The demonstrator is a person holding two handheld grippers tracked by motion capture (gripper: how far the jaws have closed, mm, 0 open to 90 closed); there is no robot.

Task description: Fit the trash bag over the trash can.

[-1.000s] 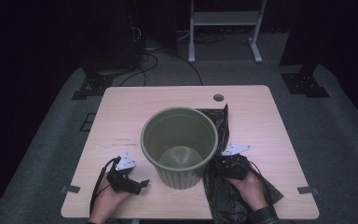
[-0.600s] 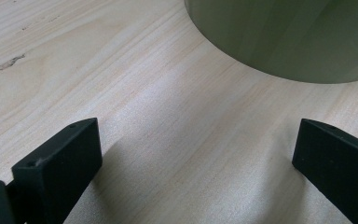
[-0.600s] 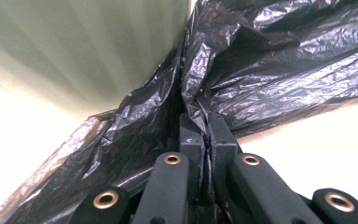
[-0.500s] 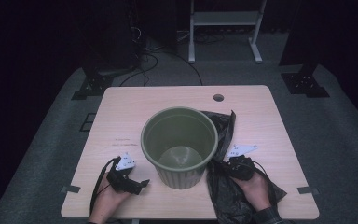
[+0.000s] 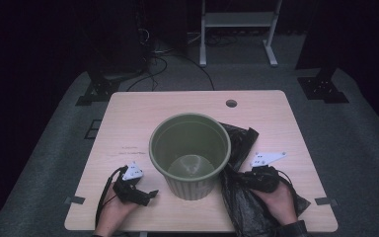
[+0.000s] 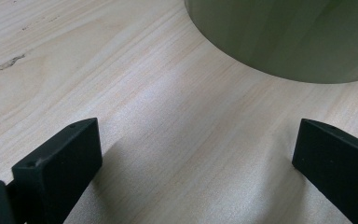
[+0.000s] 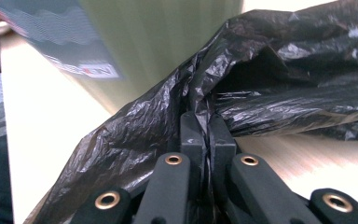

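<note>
Pinching crinkled glossy black plastic bag (image 7: 279, 93), right tool (image 7: 208, 122) beside ribbed round bin (image 5: 190, 153).

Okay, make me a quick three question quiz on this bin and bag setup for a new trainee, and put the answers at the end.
1. True or false: the right tongs are shut on the black bag.
2. Which tongs stand open with only bare table between them: A left, B right?
3. Fill in: the green bin stands upright and looks ____ inside.

Key: 1 true. 2 A. 3 empty.
</note>
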